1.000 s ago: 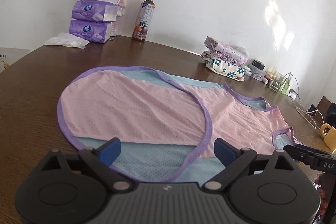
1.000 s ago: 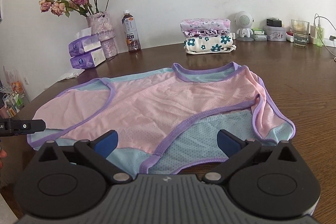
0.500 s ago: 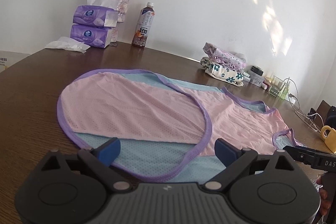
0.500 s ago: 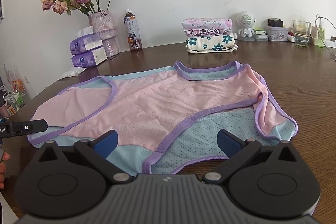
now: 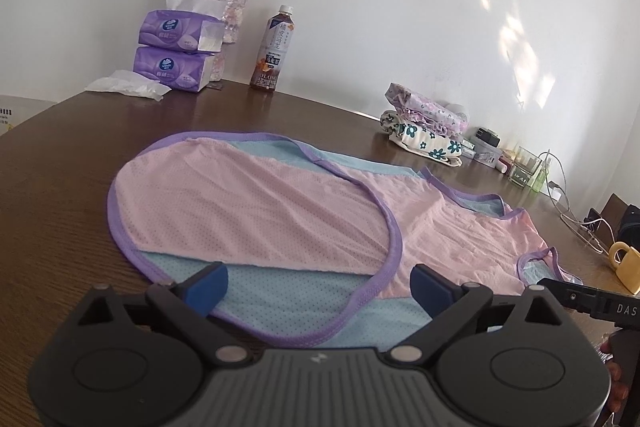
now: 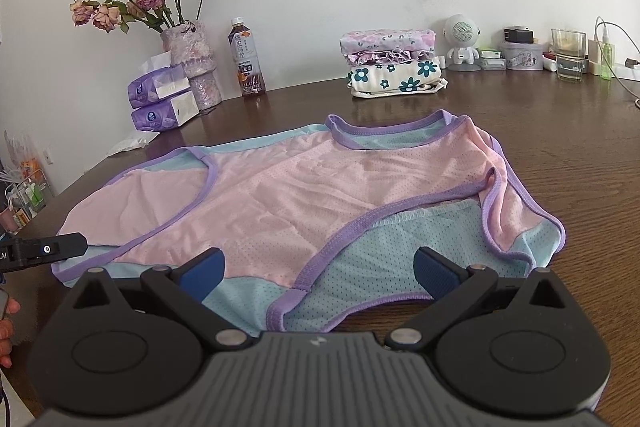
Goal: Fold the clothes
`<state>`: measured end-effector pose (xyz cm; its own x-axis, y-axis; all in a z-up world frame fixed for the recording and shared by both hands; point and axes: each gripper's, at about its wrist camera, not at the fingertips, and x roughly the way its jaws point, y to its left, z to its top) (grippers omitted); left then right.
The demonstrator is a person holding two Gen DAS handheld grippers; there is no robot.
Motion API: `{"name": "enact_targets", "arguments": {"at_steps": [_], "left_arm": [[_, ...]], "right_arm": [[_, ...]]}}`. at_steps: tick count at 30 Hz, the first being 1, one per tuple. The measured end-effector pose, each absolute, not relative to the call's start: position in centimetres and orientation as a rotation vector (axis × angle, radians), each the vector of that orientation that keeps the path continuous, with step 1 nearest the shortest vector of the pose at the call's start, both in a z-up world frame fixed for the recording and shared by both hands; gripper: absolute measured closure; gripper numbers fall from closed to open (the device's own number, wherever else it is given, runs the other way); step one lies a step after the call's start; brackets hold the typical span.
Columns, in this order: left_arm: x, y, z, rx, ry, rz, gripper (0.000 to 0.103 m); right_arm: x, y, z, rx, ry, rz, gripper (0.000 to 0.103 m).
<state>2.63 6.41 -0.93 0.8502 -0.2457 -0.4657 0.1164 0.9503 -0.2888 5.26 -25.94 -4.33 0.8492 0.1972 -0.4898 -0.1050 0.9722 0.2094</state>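
A pink and light-blue mesh vest with purple trim (image 5: 280,211) (image 6: 304,195) lies flat on the brown wooden table (image 5: 60,187) (image 6: 580,179). My left gripper (image 5: 318,285) is open, low over the vest's near blue hem, with nothing between its blue pads. Open too, my right gripper (image 6: 318,273) hovers over the near edge by the purple armhole trim, holding nothing. The other gripper's tip shows at the edge of each view, at the right (image 5: 592,303) and at the left (image 6: 44,251).
A stack of folded clothes (image 6: 394,63) (image 5: 424,131) sits at the back. A vase of roses (image 6: 192,63), tissue packs (image 5: 176,55), a tea bottle (image 5: 274,51), a glass (image 6: 568,55), cables and a yellow mug (image 5: 626,267) line the table's edges.
Both grippers drew back a little toward the near edge and tilted up slightly. The vest has not moved, and both stay open.
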Motion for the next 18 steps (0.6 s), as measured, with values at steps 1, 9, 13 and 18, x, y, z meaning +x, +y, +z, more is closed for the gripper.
{"name": "enact_targets", "arguments": {"at_steps": [1,9,13,18], "left_arm": [[2.64,6.40,-0.92,-0.256,0.521,-0.193,0.005],[2.68,6.39,-0.91,-0.256,0.522,-0.193,0.005],[2.67,6.40,-0.89,-0.257,0.522,-0.194,0.005],[2.66,6.43,-0.86,-0.260,0.521,-0.194,0.005]], "right_arm": [[5.26,-25.94,-4.33,0.178,0.534,0.160,0.001],[5.23,-25.93,-4.33,0.179,0.534,0.159,0.001],[5.25,-25.90,-4.31,0.180,0.534,0.158,0.001],[5.28,-25.90,-4.31,0.181,0.535,0.156,0.001]]}}
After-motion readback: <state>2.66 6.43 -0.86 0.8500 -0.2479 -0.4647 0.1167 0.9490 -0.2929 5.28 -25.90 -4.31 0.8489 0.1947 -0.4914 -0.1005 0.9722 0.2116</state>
